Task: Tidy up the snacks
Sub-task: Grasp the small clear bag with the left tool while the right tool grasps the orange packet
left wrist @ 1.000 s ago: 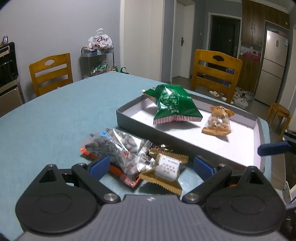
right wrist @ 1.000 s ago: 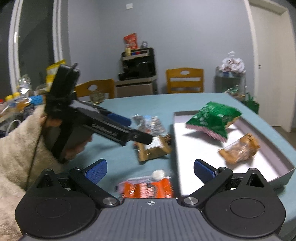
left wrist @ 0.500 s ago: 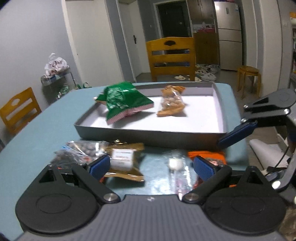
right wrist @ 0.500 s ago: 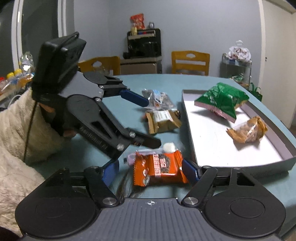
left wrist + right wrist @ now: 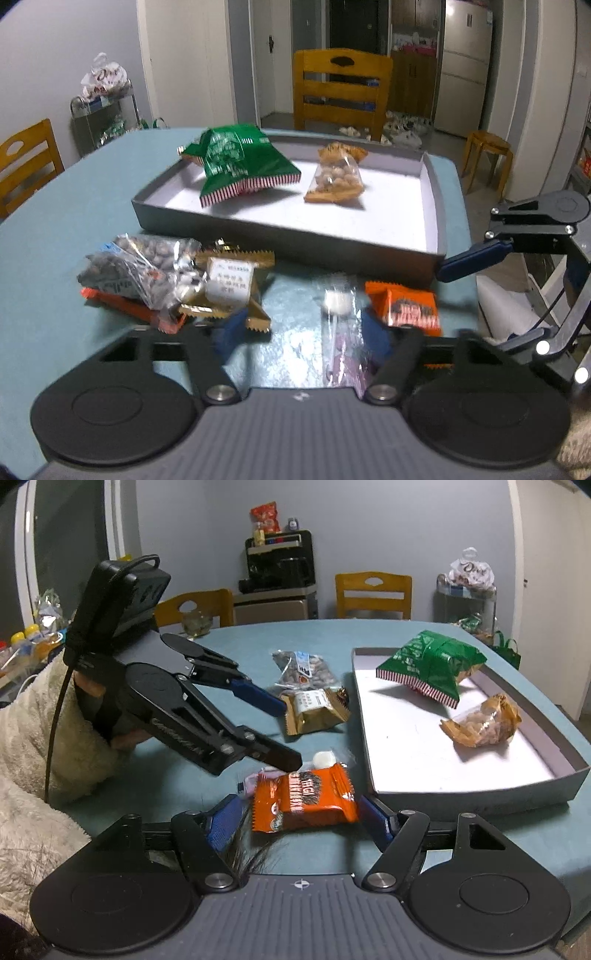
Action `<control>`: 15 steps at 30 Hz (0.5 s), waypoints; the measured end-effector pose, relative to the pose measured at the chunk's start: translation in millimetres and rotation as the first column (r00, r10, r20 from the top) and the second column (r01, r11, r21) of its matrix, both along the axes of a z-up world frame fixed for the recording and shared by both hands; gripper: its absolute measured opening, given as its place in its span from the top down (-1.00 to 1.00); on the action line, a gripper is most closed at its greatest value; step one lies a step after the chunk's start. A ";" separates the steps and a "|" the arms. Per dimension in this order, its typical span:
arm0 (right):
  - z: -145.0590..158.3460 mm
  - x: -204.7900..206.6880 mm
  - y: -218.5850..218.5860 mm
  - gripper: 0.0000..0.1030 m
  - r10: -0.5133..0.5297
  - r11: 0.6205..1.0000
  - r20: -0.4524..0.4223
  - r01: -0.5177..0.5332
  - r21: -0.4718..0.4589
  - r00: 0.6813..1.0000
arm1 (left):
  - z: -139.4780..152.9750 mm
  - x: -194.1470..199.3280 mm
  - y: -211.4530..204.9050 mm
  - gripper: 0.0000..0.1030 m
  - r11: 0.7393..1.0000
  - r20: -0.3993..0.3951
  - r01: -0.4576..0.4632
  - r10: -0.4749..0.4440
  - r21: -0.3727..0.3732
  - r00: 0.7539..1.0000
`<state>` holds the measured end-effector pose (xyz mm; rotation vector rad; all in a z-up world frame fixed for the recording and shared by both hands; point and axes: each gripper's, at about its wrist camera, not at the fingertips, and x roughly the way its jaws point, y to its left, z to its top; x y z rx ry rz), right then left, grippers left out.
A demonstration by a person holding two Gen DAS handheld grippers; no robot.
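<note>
In the left wrist view my left gripper (image 5: pixel 303 334) straddles a clear candy packet (image 5: pixel 338 302) with a white sweet in it. Its jaws are closing, and the left pad stands clear of the wrapper. My right gripper (image 5: pixel 301 819) has an orange snack packet (image 5: pixel 303 801) flat on the table between its closing jaws, undeformed. A grey tray (image 5: pixel 280 240) holds a green bag (image 5: pixel 240 162) and a peanut bag (image 5: pixel 336 177). A gold packet (image 5: pixel 229 284) and a clear nut bag (image 5: pixel 136 266) lie to the left, before the tray.
The blue table (image 5: pixel 74 192) has wooden chairs (image 5: pixel 341 96) around it. A red packet (image 5: pixel 122 302) lies under the nut bag. A person's fleece sleeve (image 5: pixel 44 738) holds the left gripper (image 5: pixel 290 736). A stool (image 5: pixel 487 147) stands beyond the tray's right end.
My left gripper swung right from the nut bag and gold packet to the candy packet, and its jaws narrowed. The right gripper came down around the orange packet and its jaws narrowed.
</note>
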<state>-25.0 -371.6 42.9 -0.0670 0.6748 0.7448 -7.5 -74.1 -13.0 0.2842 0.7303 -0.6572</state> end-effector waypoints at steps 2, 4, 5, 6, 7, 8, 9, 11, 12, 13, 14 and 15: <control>-0.8 -0.9 1.8 -0.22 0.008 1.000 -0.006 -0.008 -0.004 1.000 | -1.3 -1.0 -1.9 0.16 1.000 -0.014 0.012 -0.012 0.000 1.000; -1.1 -1.4 3.7 -0.20 0.020 1.000 -0.012 -0.020 -0.009 1.000 | -1.3 -2.7 -3.9 0.18 1.000 -0.020 0.026 -0.026 -0.014 0.999; -1.4 -1.4 4.4 -0.19 0.022 1.000 -0.017 -0.022 -0.012 1.000 | -1.9 -2.9 -5.4 0.18 0.999 -0.025 0.027 -0.027 -0.023 0.999; -1.6 -1.0 4.4 -0.19 0.024 1.000 -0.025 -0.025 -0.010 0.999 | -3.5 -2.4 -7.5 0.18 0.999 -0.031 0.022 -0.023 -0.024 0.999; -2.0 -0.1 4.0 -0.19 0.025 1.000 -0.036 -0.025 -0.004 0.999 | -5.6 -2.6 -10.1 0.18 1.000 -0.033 0.016 -0.016 -0.014 0.999; -2.4 1.0 4.1 -0.19 0.022 1.000 -0.045 -0.022 0.000 0.999 | -7.9 -2.8 -12.7 0.18 1.000 -0.029 0.010 -0.010 -0.004 1.000; -2.9 2.0 5.1 -0.19 0.018 1.000 -0.049 -0.018 -0.001 0.999 | -8.5 -3.2 -13.7 0.18 1.000 -0.022 0.007 -0.007 -0.012 1.000; -4.9 4.0 7.5 -0.19 0.015 1.000 -0.051 -0.015 -0.004 0.999 | -9.7 -2.8 -15.6 0.18 1.000 -0.027 -0.002 0.001 -0.019 1.000; -5.9 5.2 9.2 -0.19 0.013 1.000 -0.052 -0.013 -0.003 0.999 | -10.0 -2.8 -16.2 0.25 1.000 -0.025 -0.006 0.006 -0.021 1.000; -6.4 6.1 10.1 -0.19 0.008 1.000 -0.054 -0.008 -0.003 0.999 | -10.0 -3.2 -16.5 0.33 1.000 -0.023 -0.002 0.001 -0.024 1.000; -7.0 7.4 11.4 -0.19 0.000 1.000 -0.055 0.000 -0.005 0.998 | -9.5 -3.8 -16.6 0.55 1.000 -0.021 0.003 -0.003 -0.024 1.000; -7.2 8.7 12.5 -0.19 -0.009 1.000 -0.057 0.009 -0.003 0.998 | -9.0 -4.5 -17.2 0.60 1.000 -0.013 -0.002 0.002 -0.014 1.000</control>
